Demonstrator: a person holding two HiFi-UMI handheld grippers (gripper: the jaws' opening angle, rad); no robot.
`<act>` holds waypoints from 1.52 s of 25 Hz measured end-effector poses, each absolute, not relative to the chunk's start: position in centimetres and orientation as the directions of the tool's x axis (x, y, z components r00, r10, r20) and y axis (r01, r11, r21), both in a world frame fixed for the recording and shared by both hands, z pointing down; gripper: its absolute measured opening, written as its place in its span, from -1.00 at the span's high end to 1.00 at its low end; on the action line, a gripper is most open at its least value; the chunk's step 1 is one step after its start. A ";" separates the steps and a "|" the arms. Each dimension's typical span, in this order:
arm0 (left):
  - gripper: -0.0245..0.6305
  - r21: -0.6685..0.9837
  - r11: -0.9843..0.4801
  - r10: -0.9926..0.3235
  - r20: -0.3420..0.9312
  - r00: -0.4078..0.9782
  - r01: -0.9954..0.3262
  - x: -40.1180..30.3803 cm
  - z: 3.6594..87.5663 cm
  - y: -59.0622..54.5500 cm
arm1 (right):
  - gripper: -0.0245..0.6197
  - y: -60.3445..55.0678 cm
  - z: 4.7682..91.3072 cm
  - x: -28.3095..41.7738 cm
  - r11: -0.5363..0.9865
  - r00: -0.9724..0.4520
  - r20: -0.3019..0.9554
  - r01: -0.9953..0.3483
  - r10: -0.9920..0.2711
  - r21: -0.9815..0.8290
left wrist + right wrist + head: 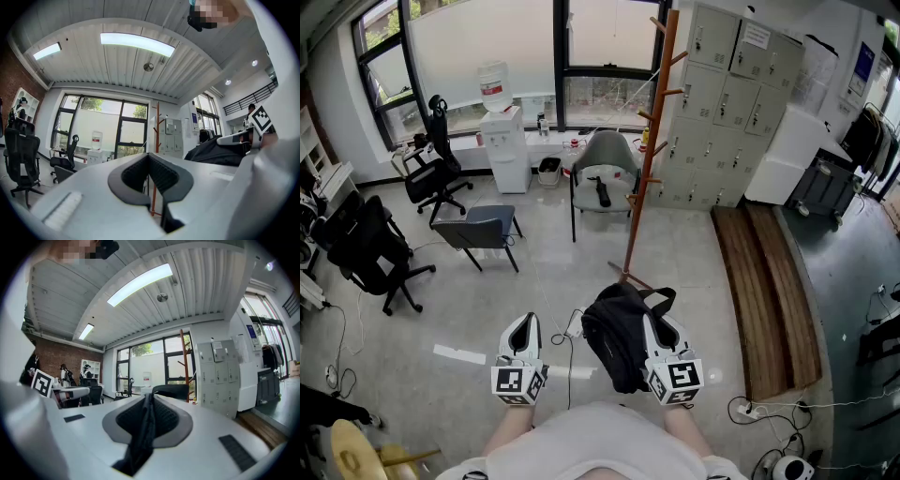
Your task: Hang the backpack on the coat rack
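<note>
My right tool [149, 399] is clenched on a black strap [143, 437] of the backpack [617, 345]. The webbing runs flat between the pads, which press on it from both sides. The bag hangs from that grip just in front of me, above the tiled floor [534, 281], its body sagging to the left of the tool. My left tool [148, 157] is closed with nothing in it and held level beside the bag without touching it.

The wooden coat rack [648, 141] stands well ahead of me, its angled pegs [673, 58] climbing the pole.

I judge the backpack to be soft and floppy. It slumps under its own weight and will likely swing as I walk, so the load on the strap looks moderate rather than light. The webbing is thin and smooth, so it could creep through the pads if I jerk it. The strap or the top loop is the right place to hold, since the fabric body would only bunch up. My free tool could hold the loop open so that it drops over a peg. The rack is slim and may rock if the bag arrives with a swing.
</note>
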State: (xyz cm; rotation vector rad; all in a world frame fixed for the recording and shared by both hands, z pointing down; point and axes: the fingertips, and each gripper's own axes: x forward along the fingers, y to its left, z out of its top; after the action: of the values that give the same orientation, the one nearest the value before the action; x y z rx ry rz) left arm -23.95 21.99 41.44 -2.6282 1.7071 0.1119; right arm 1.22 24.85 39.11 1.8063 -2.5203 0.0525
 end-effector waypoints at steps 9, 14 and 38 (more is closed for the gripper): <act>0.90 0.055 -0.431 -0.902 -0.068 0.427 -0.901 -22.1 41.2 22.8 | 0.77 25.4 38.8 2.9 0.311 -0.310 0.049 -0.950 -0.949 0.006; 0.90 0.056 -0.433 -0.901 -0.066 0.429 -0.900 -21.3 41.0 22.9 | 0.77 25.3 38.8 3.8 0.304 -0.303 0.053 -0.953 -0.951 0.004; 0.90 0.075 -0.335 -0.942 -0.029 0.333 -0.939 -14.8 42.8 23.8 | 0.79 23.6 39.3 8.4 0.460 -0.460 0.045 -0.888 -0.887 -0.011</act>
State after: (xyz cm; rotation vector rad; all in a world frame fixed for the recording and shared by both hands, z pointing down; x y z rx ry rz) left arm -14.76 23.84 42.76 -2.6015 1.8369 0.1063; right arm 8.40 23.62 39.30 1.6147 -2.6565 0.0506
